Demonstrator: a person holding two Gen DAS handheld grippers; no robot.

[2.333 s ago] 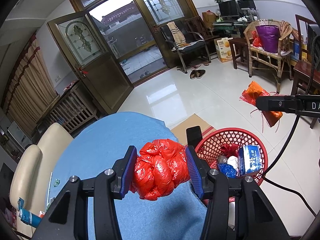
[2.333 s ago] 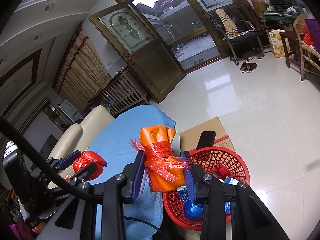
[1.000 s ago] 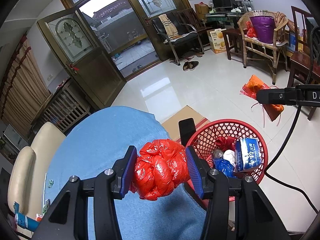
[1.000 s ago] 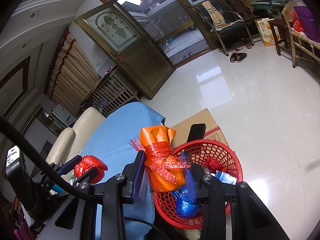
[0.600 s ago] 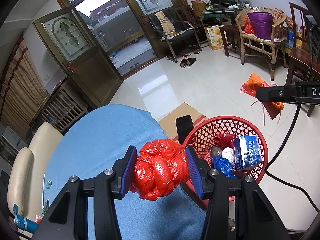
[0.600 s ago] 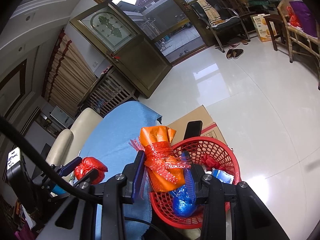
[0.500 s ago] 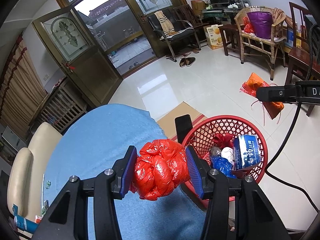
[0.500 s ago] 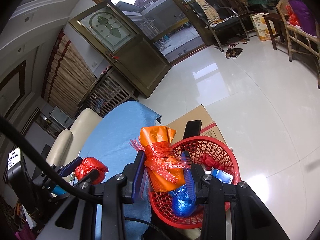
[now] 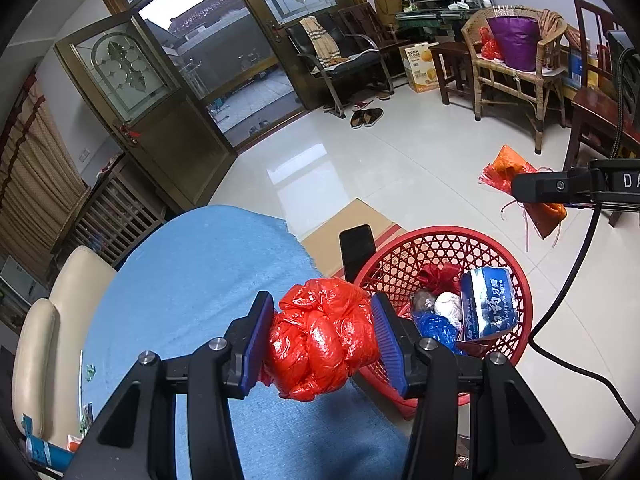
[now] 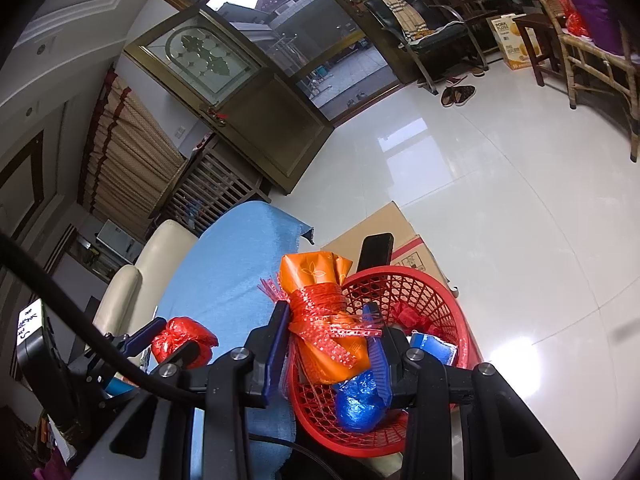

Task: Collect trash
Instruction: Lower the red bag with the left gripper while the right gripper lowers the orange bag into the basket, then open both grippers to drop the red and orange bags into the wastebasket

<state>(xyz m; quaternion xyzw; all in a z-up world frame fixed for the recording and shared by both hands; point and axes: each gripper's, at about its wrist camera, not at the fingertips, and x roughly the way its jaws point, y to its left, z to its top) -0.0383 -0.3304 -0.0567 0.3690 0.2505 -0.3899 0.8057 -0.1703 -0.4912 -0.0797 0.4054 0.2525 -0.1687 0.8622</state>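
A: What is held in the left gripper (image 9: pixel 322 338)?

B: A red crumpled bag (image 9: pixel 323 339) is squeezed between its blue pads (image 9: pixel 258 338). The jaws are closed tight on it, and it is held over the edge of the blue cloth (image 9: pixel 200 272), just beside the red basket (image 9: pixel 516 276).

A: And the right gripper (image 10: pixel 329 354)?

B: An orange wrapper tied with red net (image 10: pixel 326 320) is pinched in it. The jaws are set narrow around the wrapper. It is held up above the near side of the basket.

A: What has changed in the last moments?

B: Not much in the grips. Both pieces of trash are held just as they were two seconds ago. But the basket is now seen closer and lower in both views, so both grippers have been carried toward it.

A: What is already in the basket?

B: A blue and white packet (image 9: pixel 486 306), a blue bag (image 9: pixel 436 330) and some red scraps (image 9: pixel 440 276) can be seen inside. A black phone (image 9: pixel 357 246) is propped at its far rim.

A: What does that mean for the job?

B: Nothing has been dropped yet. It is judged that the wrapper could be let go first, since it is nearly over the opening. The red bag must be moved a bit more to the right, or it could be dropped on the cloth
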